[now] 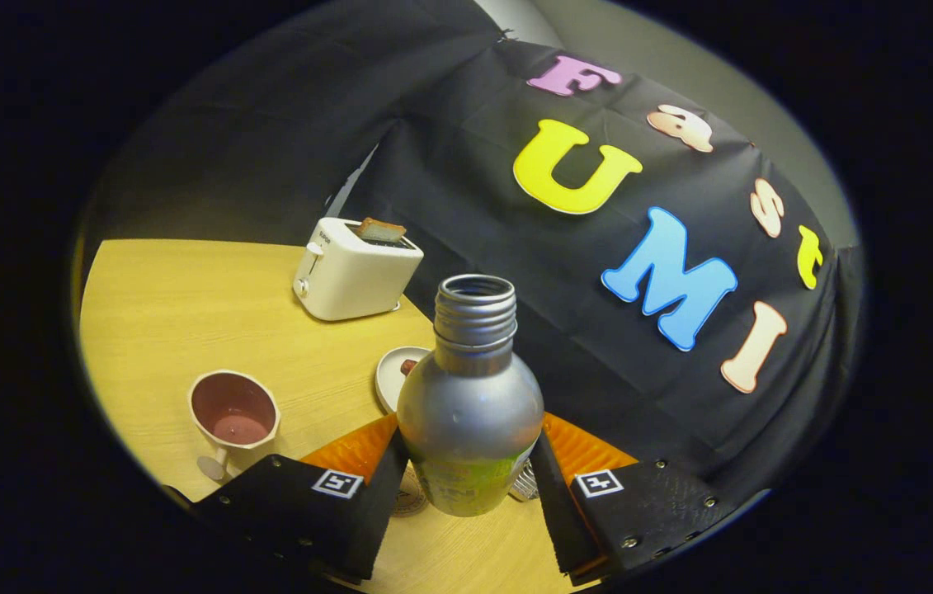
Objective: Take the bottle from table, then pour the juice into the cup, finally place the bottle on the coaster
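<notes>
Gripper view, gripper (470, 474) clamping both fingers on the silver bottle (470, 404), bottle sitting uncapped between them above the wooden table (186, 305), cup (233, 412) standing at nine o'clock, toaster (355, 268) at eleven o'clock, small plate (392, 375) peeking out behind the bottle.

Staged kitchen booth: toaster (355, 268) on wooden table (186, 305).

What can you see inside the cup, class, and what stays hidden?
The cup holds a little pinkish-red liquid pooled at its bottom. The near wall hides part of the inside, so the exact level is unclear. The gripper is shut on the silver bottle, which has no cap.
</notes>
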Demonstrator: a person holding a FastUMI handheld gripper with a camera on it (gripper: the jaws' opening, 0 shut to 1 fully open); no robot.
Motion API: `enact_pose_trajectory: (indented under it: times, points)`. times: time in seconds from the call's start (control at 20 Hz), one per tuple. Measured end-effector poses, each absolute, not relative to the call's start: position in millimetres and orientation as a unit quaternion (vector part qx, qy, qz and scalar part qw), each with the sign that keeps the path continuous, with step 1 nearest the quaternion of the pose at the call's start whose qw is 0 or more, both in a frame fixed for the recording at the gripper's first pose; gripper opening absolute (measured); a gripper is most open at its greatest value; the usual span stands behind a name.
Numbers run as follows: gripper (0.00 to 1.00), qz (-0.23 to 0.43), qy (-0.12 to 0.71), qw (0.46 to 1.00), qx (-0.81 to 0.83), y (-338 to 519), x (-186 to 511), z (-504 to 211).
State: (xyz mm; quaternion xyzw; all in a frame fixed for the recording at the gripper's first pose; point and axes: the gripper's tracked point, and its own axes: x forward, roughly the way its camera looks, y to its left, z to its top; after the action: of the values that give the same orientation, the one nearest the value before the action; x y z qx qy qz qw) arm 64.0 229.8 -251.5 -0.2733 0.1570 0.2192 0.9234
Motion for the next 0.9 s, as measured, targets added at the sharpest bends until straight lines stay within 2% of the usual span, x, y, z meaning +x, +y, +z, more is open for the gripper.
enact_pose_trajectory:
  times: [0.4, 0.65, 0.9]
  points:
    - [0.79, 0.212, 0.211, 0.942, -0.151, 219.5, 62.7, -258.4]
    - [0.79, 0.207, 0.236, 0.949, -0.001, 215.7, 70.9, -269.3]
    - [0.79, 0.217, 0.261, 0.941, 0.017, 219.1, 81.5, -299.1]
